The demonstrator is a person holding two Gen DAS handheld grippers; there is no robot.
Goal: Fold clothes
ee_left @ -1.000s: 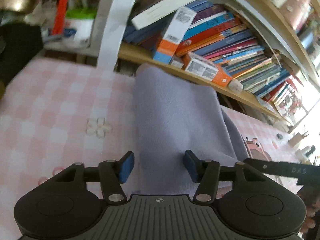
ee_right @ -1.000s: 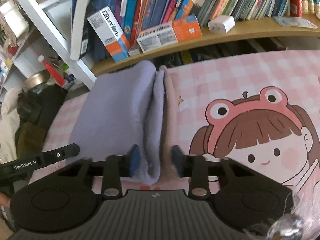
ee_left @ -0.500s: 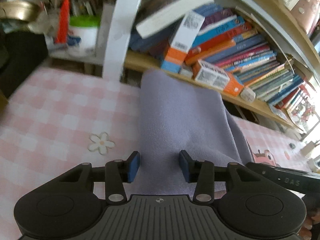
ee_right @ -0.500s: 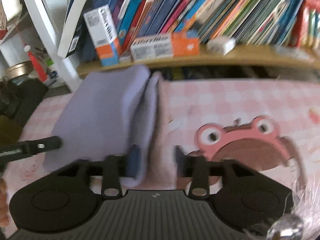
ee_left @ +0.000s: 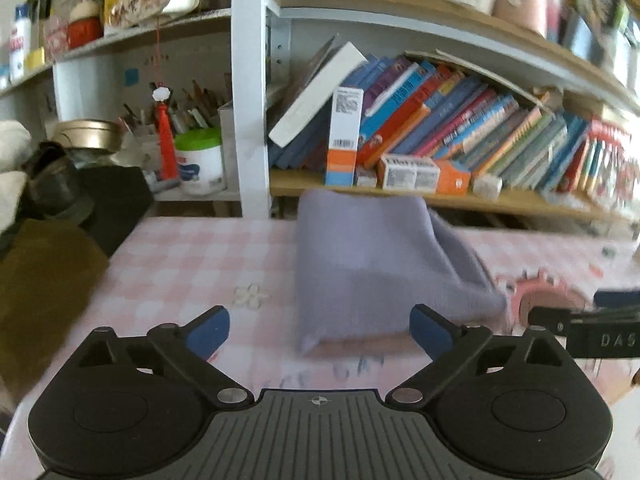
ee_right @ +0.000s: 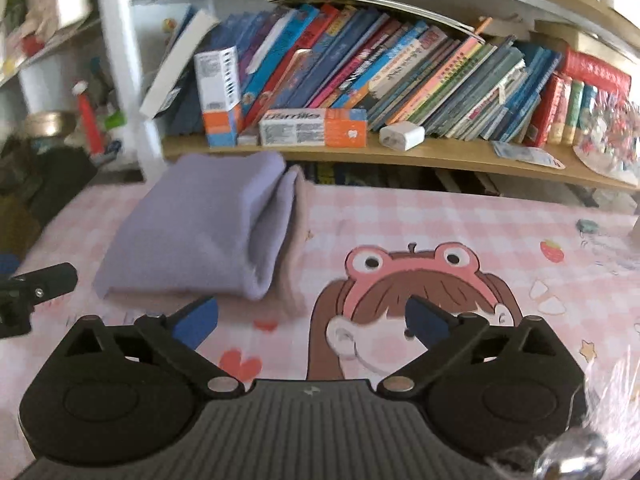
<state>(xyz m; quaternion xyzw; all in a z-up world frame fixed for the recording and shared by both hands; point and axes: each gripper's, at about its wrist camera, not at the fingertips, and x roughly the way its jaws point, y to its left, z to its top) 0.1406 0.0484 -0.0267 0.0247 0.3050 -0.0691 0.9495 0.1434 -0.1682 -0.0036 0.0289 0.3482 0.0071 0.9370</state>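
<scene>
Folded lilac garment [ee_left: 376, 264] flat on desk [ee_left: 192, 264], far edge near bookshelf [ee_right: 400, 152].
Left hand-held gripper [ee_left: 320, 330] and right hand-held gripper [ee_right: 312, 318] opening, empty, just short of near edge.

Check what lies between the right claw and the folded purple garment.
Only bare pink checked cloth between right claw and folded purple garment, shown in the right wrist view.

surface: pink checked tablecloth [ee_right: 440, 220] | on it: folded lilac garment [ee_right: 192, 232], lying flat

A home room: crammed bookshelf [ee_right: 400, 80], pink checked cartoon tablecloth [ee_right: 440, 224]
</scene>
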